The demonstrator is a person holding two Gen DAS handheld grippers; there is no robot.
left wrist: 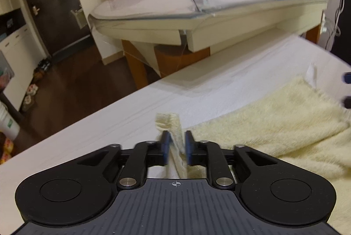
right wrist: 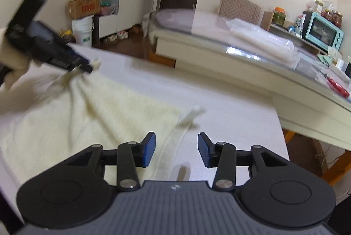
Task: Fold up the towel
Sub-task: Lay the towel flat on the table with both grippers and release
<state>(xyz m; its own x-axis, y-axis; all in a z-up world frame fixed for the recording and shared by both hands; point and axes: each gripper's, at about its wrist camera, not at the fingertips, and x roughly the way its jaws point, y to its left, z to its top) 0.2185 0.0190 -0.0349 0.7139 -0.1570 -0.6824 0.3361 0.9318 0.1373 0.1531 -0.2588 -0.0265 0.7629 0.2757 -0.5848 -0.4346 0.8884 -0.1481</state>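
A cream terry towel [right wrist: 92,112] lies spread on the white-covered table [right wrist: 230,103], and everything here is best placed from it. At the towel's far left corner the left gripper [left wrist: 177,145] has its two blue pads [left wrist: 166,147] standing a little apart, with the towel's hem band rising between them; the left pad lies close against the cloth, while the right one shows a sliver of gap, so it looks more like a loosened hold than a firm pinch. From the other side, that corner is seen pulled up off the table toward the left gripper [right wrist: 87,66], the cloth fanning down from it in creases. The right gripper [right wrist: 176,148] hovers at the towel's near right edge, jaws wide apart and empty, the hem running between them and the white label tab [right wrist: 193,114] just ahead. Beyond the towel stands a glass-topped table [right wrist: 252,52], with a turquoise toaster oven [right wrist: 322,31] behind it.
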